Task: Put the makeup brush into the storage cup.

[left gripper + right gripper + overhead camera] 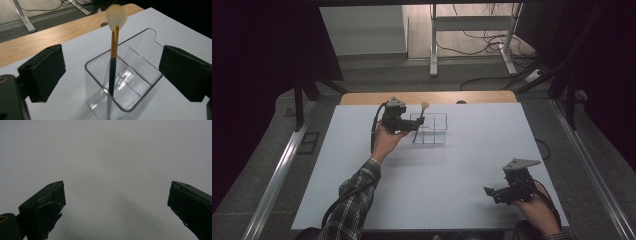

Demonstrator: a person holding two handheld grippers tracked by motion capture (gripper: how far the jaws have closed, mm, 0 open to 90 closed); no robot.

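With the clear organizer (432, 129) as the landmark, the left gripper (414, 126) sits just at its near-left corner, jaws spread wide with nothing pinched between them. In the left gripper view the makeup brush (113, 60) stands handle-down in the organizer's (140, 98) nearest compartment, leaning on the rim, its pale bristle head tilted up toward the wooden table edge (50, 32) beyond. The risk, as I judge it, lies in pulling away: the brush passes between the open pads, so a sideways or rolling retreat could catch the handle and tip it out, or nudge the light organizer across the white table (462, 165). Well to the organizer's right and nearer the person, the right gripper (488, 191) rests low over bare table, jaws apart and empty.
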